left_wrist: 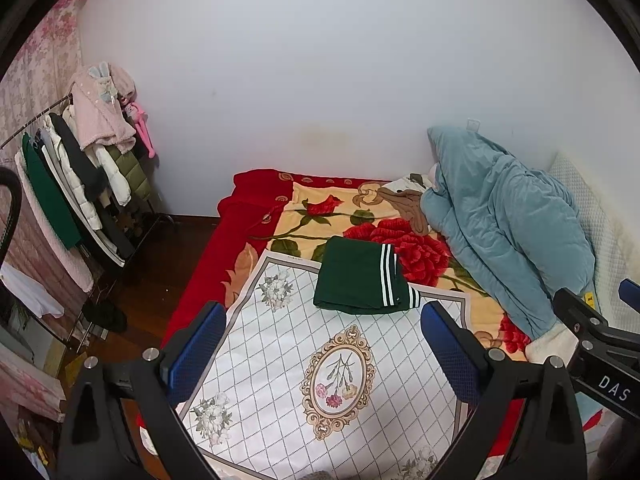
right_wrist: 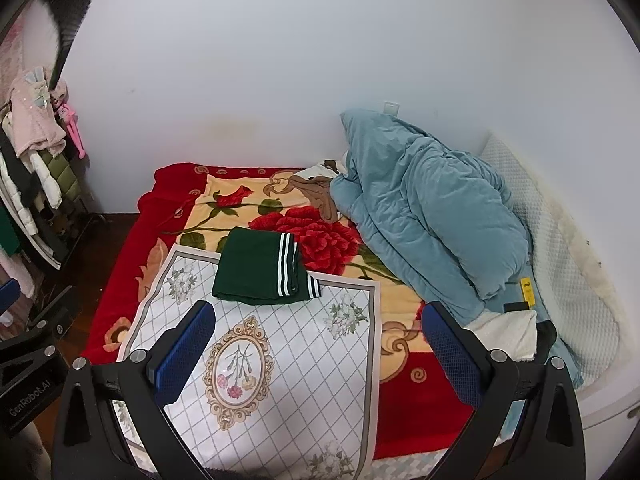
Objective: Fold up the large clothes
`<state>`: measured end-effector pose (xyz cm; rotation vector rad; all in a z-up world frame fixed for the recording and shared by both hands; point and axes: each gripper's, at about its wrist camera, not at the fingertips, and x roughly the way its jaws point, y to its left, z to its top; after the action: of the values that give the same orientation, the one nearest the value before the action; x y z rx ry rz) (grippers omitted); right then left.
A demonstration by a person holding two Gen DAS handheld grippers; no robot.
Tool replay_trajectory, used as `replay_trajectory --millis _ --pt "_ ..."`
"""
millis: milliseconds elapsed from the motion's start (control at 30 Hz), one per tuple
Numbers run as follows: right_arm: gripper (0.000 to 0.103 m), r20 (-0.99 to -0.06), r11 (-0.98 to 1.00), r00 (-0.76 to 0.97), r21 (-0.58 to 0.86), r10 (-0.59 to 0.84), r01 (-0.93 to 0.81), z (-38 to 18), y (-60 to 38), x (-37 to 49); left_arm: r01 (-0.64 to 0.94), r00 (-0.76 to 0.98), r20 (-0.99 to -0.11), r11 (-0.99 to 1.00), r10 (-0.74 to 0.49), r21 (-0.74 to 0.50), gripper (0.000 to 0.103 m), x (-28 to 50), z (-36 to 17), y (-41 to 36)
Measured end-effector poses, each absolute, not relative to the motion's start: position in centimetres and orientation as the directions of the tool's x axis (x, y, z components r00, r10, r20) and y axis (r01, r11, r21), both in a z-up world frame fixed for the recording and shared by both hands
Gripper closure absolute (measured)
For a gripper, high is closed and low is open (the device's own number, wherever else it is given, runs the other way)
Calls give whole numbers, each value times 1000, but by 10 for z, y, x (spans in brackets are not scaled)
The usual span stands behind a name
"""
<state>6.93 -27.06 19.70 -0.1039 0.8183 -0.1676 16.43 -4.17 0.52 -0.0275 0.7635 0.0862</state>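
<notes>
The right gripper (right_wrist: 318, 354) hangs above the bed with its 2 blue-padded fingers (right_wrist: 186, 354) spread wide, holding nothing. At 12 o'clock from it a folded green garment (right_wrist: 256, 266) with white stripes lies across the far edge of a white floral mat (right_wrist: 304, 380). A blue quilt (right_wrist: 432, 216) is heaped at 2 o'clock.

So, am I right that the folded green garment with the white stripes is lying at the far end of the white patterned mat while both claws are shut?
Not quite: the folded green garment does lie at the far end of the white patterned mat, but both claws are open. Each wrist view shows it: the left claw and the right claw both have their fingers spread wide, holding nothing.
</notes>
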Motion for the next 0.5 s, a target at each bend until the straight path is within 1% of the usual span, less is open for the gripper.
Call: replay_trajectory --millis 500 --pt "0 -718 983 673 -147 -180 105 197 -273 73 -80 720 -692 997 59 2 4 165 10 -49"
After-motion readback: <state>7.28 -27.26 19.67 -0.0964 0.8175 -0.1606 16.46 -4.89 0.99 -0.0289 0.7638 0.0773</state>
